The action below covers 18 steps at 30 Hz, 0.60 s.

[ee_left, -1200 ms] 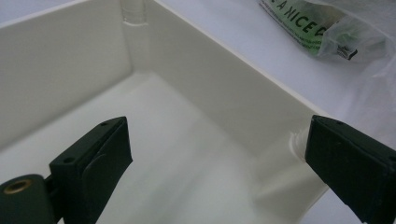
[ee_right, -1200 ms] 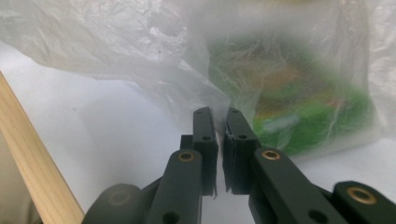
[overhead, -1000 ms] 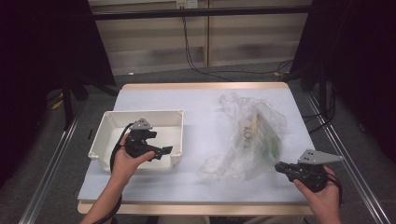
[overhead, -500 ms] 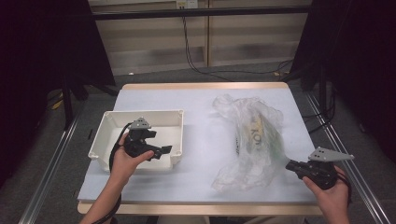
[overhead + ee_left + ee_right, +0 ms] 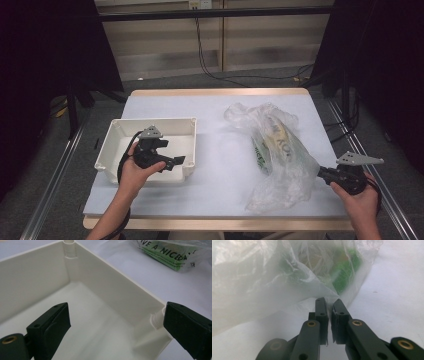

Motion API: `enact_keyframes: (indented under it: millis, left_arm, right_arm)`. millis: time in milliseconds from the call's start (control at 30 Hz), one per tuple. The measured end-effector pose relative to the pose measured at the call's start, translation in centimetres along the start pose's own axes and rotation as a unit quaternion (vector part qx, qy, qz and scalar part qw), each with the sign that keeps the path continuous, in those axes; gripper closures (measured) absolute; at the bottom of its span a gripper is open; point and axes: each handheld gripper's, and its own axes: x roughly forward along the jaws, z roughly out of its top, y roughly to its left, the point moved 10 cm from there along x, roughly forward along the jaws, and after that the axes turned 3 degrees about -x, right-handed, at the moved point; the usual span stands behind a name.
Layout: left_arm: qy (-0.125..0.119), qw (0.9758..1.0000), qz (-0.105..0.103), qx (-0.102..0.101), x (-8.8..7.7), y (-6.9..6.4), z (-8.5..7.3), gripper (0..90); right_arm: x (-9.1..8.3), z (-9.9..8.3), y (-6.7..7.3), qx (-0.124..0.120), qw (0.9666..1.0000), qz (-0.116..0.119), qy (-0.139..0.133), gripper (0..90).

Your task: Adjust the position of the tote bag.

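A crumpled clear plastic bag [image 5: 280, 150] lies on the right half of the white table, with a green-and-white printed packet [image 5: 272, 142] inside it. My right gripper [image 5: 320, 172] is at the bag's near right edge, shut on a pinch of the film. In the right gripper view the jaws [image 5: 329, 302] meet on the bag [image 5: 262, 277], and the green packet [image 5: 344, 275] shows beyond. My left gripper [image 5: 179, 161] stands open over the near right corner of a white plastic box [image 5: 150, 121]. Its jaws [image 5: 117, 315] straddle the box wall [image 5: 120, 287] without touching it.
The box looks empty inside. White tabletop [image 5: 220, 165] stretches between box and bag. The table's wooden front edge [image 5: 210, 222] runs close to both hands. Metal rails flank the table, and cables [image 5: 210, 60] trail on the floor behind it.
My right gripper has moved right and toward the table's front edge, dragging the bag with it; the bag has slid and stretched that way. The left hand has kept still.
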Motion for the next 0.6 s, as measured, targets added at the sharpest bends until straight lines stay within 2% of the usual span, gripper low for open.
enact_keyframes:
  millis: [100,233,367,600]
  left_arm:
    - [-0.001,1.0000,-0.002,0.002,0.0,-0.2,0.1,6.8]
    - [-0.002,1.0000,-0.002,0.005,-0.2,-0.3,0.3,6.8]
    - [-0.005,1.0000,-0.008,0.004,-0.2,-0.5,0.7,6.8]
    - [-0.006,0.9997,-0.012,0.018,0.0,-1.2,1.6,6.8]
  right_arm:
    - [0.1,0.1,-0.3,-0.003,1.0000,-0.001,0.001,84.7]
    - [0.4,0.0,-1.4,0.006,0.9999,-0.012,0.003,84.7]
    - [0.5,-0.1,-1.8,0.008,0.9998,-0.015,0.004,84.7]
    - [0.9,-0.1,-2.8,0.013,0.9996,-0.022,0.008,84.7]
